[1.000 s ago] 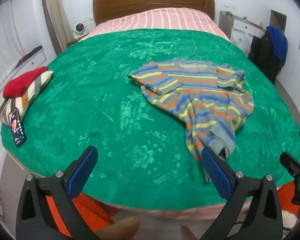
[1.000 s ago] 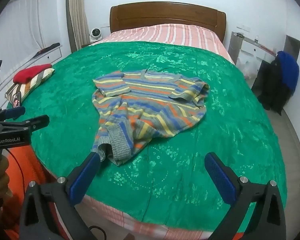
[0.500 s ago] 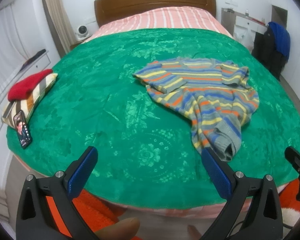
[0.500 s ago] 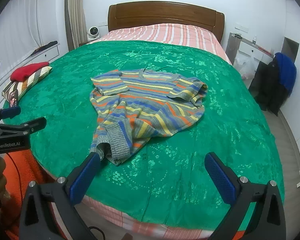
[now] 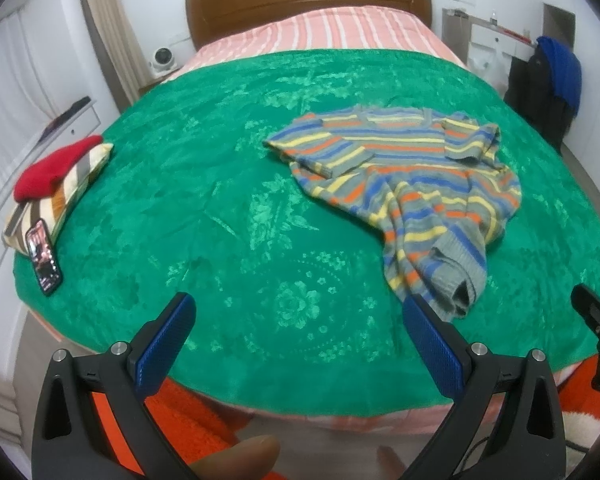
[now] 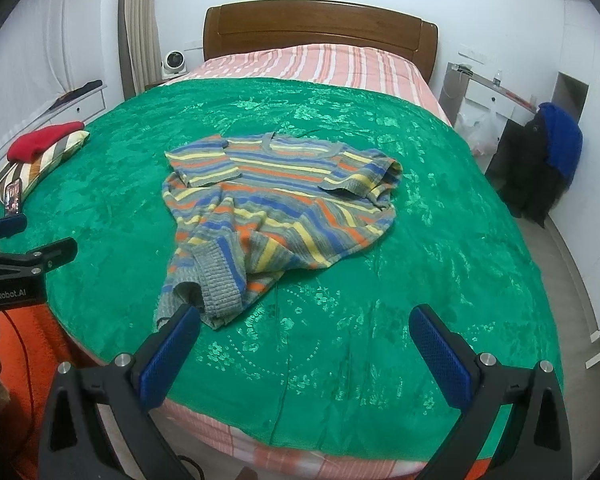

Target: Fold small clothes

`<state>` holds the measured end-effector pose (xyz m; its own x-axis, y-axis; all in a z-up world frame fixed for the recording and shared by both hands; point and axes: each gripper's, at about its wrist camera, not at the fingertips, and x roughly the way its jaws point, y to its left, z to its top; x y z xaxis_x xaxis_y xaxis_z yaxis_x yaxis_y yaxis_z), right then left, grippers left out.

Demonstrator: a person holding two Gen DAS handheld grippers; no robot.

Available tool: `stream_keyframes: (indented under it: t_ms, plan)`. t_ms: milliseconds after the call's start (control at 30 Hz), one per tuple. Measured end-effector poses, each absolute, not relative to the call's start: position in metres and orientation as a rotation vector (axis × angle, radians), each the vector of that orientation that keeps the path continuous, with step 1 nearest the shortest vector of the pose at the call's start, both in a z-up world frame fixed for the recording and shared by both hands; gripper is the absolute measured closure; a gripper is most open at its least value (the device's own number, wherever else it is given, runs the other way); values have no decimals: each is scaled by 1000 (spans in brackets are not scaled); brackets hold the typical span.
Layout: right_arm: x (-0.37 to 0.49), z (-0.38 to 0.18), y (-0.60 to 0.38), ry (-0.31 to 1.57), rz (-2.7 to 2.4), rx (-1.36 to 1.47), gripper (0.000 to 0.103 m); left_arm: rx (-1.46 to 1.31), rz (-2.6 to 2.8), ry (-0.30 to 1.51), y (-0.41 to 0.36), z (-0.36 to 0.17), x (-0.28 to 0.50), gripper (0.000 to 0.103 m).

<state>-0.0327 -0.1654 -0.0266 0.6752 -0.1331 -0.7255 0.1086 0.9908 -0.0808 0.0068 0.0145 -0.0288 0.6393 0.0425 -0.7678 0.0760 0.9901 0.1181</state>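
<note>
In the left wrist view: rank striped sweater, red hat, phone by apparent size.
1. striped sweater, largest by far.
2. red hat.
3. phone, smallest, though it lies nearer the camera than the hat, so that gap is unsure.

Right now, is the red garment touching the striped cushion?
Touching. In the left wrist view the red garment lies directly on top of the striped cushion, with no gap between them.

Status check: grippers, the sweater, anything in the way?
Left gripper open, empty. Right gripper open, empty. Striped sweater rumpled, unfolded on green bedspread. Nothing in the way.
</note>
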Motion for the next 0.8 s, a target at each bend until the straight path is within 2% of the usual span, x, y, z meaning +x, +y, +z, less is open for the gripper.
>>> stream_keyframes:
  t_ms: [800]
  plan:
    - [-34, -30, -164, 826, -145, -37, 0, 76, -59, 908, 25, -34, 5, 0]
